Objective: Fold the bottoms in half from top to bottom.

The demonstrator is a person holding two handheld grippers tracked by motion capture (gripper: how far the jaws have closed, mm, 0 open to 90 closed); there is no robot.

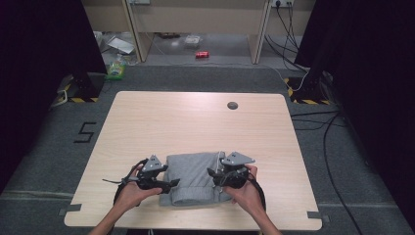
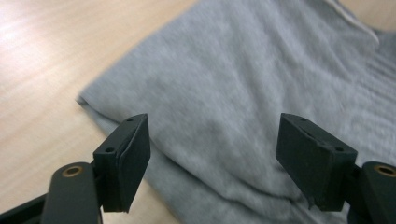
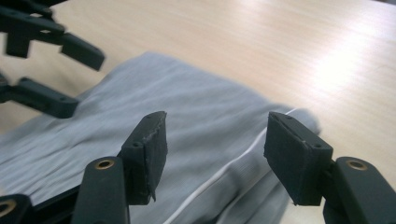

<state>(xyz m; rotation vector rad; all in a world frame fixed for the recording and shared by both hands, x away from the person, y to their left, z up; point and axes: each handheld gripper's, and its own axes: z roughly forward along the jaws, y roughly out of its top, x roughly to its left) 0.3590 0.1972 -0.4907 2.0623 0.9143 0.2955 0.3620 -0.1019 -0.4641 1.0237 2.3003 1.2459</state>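
High view: left gripper [image 1: 172, 183] | hovering spread at folded grey garment [image 1: 193, 177] | right gripper [image 1: 211, 173] | gaping, grasping nothing.

Folded grey sweatpants [image 1: 193, 178], soft fleece-type fabric, lying flat on the light wood table [image 1: 195, 122] near its front edge, approx centred left-right, well short of the round grommet [image 1: 232, 105] at the table's far side. Folded into a compact, roughly rectangular bundle w/ a few shallow wrinkles. White drawstring [image 3: 224, 175] trails along the top at the right end, by the ribbed waistband [image 3: 243, 186].
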